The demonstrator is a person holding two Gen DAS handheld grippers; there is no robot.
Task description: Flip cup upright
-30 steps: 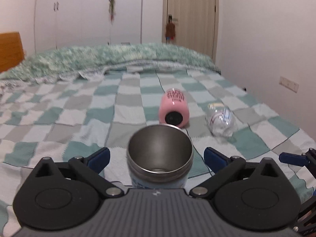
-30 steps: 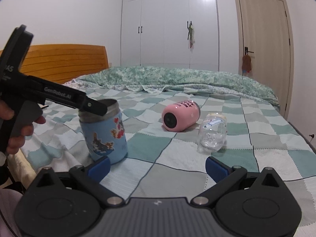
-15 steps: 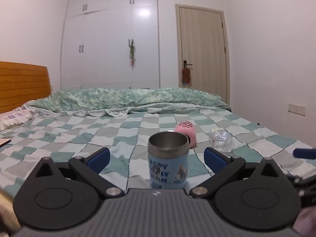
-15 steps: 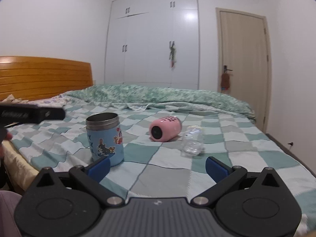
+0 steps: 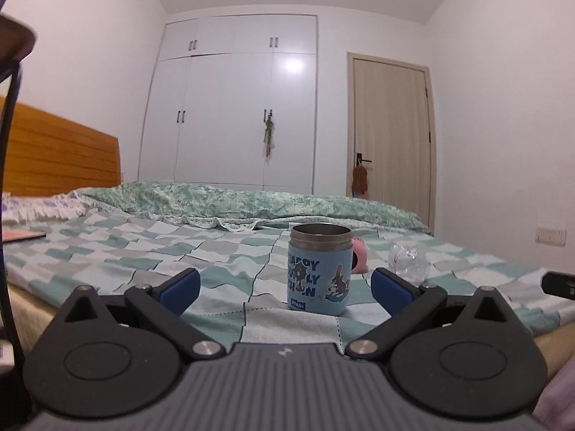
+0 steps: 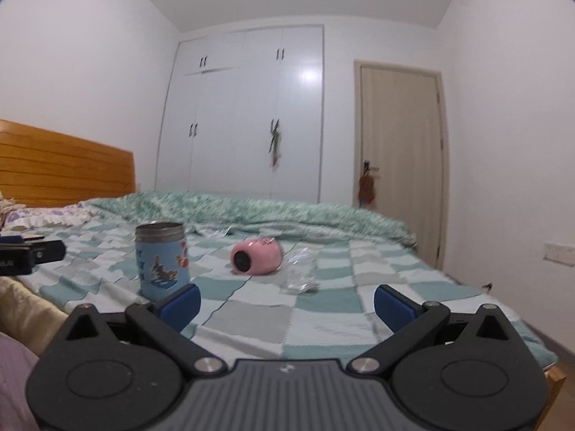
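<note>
A blue cartoon-printed cup (image 5: 319, 267) with a steel rim stands upright on the checked bedspread (image 5: 201, 251); it also shows in the right wrist view (image 6: 162, 259). My left gripper (image 5: 284, 287) is open and empty, drawn back from the cup near the bed's front edge. My right gripper (image 6: 286, 303) is open and empty, low over the bed, right of the cup. The left gripper's tip (image 6: 32, 253) shows at the left of the right wrist view.
A pink cup (image 6: 256, 255) lies on its side mid-bed, partly hidden behind the blue cup in the left wrist view (image 5: 359, 253). A clear plastic cup (image 6: 300, 269) lies beside it. Wooden headboard (image 6: 61, 168) at left, wardrobe and door behind.
Both grippers have pulled back and dropped lower, away from the bed. The left gripper, which stood around the blue cup, is now clear of it. The cup stays upright.
</note>
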